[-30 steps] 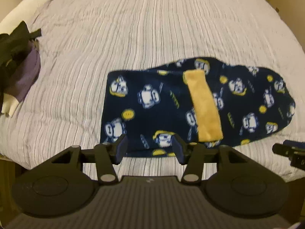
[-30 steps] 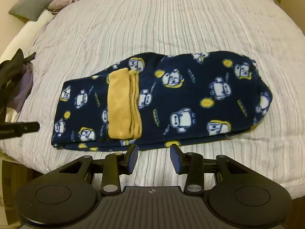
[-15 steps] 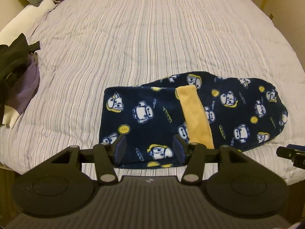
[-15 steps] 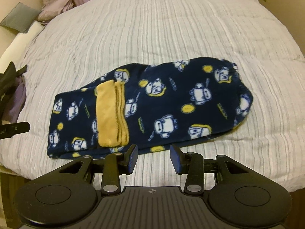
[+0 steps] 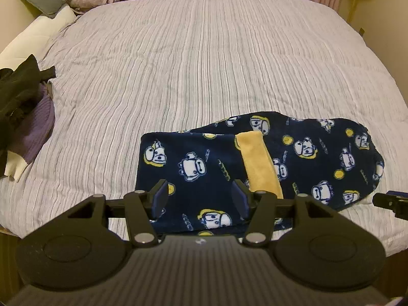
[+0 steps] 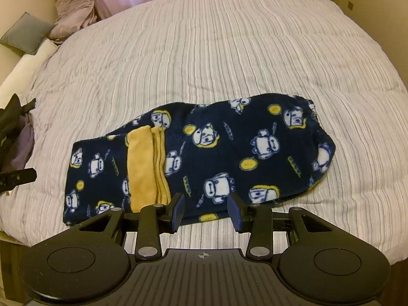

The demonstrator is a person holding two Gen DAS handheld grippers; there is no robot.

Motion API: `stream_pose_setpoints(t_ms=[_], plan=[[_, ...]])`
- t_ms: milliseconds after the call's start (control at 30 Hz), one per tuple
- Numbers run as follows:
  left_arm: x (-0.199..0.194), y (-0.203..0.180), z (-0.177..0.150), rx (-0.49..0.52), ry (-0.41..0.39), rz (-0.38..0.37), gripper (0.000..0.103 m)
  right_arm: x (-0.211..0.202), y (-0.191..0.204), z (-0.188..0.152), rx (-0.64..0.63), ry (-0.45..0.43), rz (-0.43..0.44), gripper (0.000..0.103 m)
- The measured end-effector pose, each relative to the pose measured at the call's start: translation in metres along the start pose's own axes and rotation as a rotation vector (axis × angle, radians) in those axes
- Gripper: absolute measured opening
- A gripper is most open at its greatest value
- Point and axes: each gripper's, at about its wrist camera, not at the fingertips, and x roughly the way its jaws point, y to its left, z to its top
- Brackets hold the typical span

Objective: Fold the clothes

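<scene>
Fleece trousers point(image 5: 216, 168) in navy, printed with white cartoon figures and yellow dots, are laid folded near the front edge of a striped bedspread point(image 5: 204, 51). A yellow cuff point(image 5: 257, 163) is turned across the middle of the bundle. The left gripper point(image 5: 200, 199) is held above the near left part of the trousers, its jaws parted about halfway with nothing pinched between them. The right gripper point(image 6: 205, 213) is held over the near edge of the trousers, its jaws likewise parted and empty. A heap of dark clothes point(image 5: 20, 94) is seen at the left edge of the bed, well apart from the trousers. Pillows point(image 6: 30, 40) are seen at the far left corner.
</scene>
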Motion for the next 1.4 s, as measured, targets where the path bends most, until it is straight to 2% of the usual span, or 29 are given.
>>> stream_pose_setpoints(t_ms=[233,433,633,733,867,900,933,967,1100,1233,1400], plan=[[0.012,-0.003,-0.009,0.004,0.043,-0.017,0.052,0.011,-0.017,-0.01,0.052,0.033,-0.01,0.041],[0.026,-0.002,-0.017,-0.024,0.085,-0.054,0.052,0.018,-0.059,-0.027,0.148,0.045,-0.04,0.041],[0.042,-0.003,-0.014,-0.053,0.112,-0.085,0.052,0.017,-0.121,-0.041,0.36,-0.04,0.01,0.042],[0.05,-0.004,-0.009,-0.058,0.115,-0.099,0.052,0.02,-0.149,-0.043,0.465,-0.08,0.004,0.042],[0.063,-0.007,-0.002,-0.061,0.113,-0.108,0.052,0.026,-0.179,-0.04,0.542,-0.127,-0.007,0.042],[0.066,-0.007,-0.001,-0.063,0.114,-0.106,0.052,0.028,-0.186,-0.039,0.566,-0.137,-0.001,0.046],[0.07,-0.007,0.0,-0.066,0.114,-0.108,0.052,0.03,-0.192,-0.038,0.589,-0.151,0.009,0.07],[0.073,-0.007,0.001,-0.072,0.116,-0.111,0.052,0.032,-0.197,-0.037,0.604,-0.166,0.016,0.084],[0.089,-0.007,0.0,-0.1,0.133,-0.12,0.052,0.045,-0.215,-0.029,0.63,-0.196,0.033,0.083],[0.101,-0.005,-0.002,-0.128,0.142,-0.134,0.052,0.064,-0.231,-0.022,0.659,-0.218,0.087,0.083],[0.123,0.003,-0.006,-0.17,0.158,-0.146,0.052,0.104,-0.249,-0.021,0.665,-0.233,0.104,0.083]])
